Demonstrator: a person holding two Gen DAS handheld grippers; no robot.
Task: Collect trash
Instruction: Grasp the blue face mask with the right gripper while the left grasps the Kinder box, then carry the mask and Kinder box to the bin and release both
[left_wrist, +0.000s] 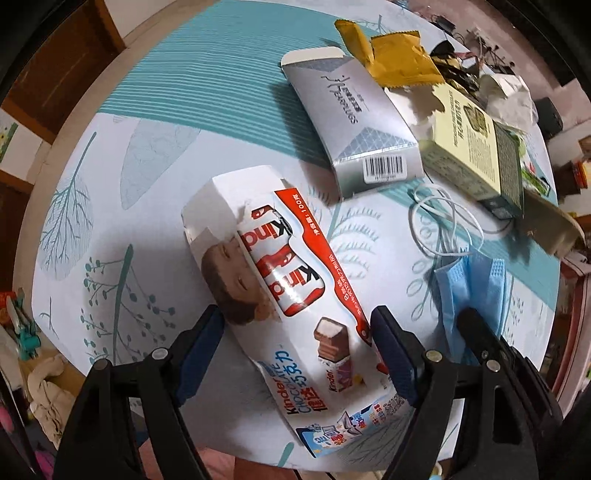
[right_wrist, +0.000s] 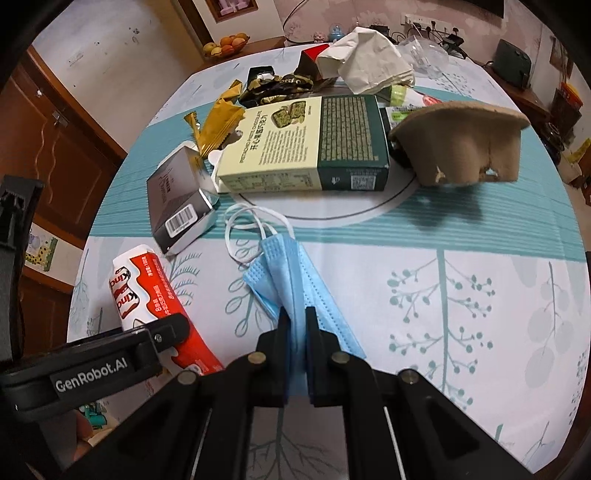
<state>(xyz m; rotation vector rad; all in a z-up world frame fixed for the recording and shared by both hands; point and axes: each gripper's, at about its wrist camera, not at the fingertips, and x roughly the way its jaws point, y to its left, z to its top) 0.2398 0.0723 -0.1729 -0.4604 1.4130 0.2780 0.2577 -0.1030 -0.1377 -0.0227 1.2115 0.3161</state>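
My left gripper (left_wrist: 297, 325) is shut on a white and red Kinder chocolate box (left_wrist: 280, 273), its fingers pressing both long sides. The box also shows in the right wrist view (right_wrist: 147, 291), with the left gripper over its near end. My right gripper (right_wrist: 297, 321) is shut on a blue face mask (right_wrist: 284, 277) with white ear loops lying on the tablecloth. The mask (left_wrist: 476, 284) and a right finger show at the right of the left wrist view.
A silver carton (right_wrist: 177, 199), a cream and green chocolate box (right_wrist: 306, 147), a brown pulp cup holder (right_wrist: 461, 144), yellow wrappers (right_wrist: 218, 125), dark foil wrappers (right_wrist: 273, 86) and crumpled white paper (right_wrist: 365, 59) lie farther back on the round table (right_wrist: 480, 295). Wooden cabinets stand left.
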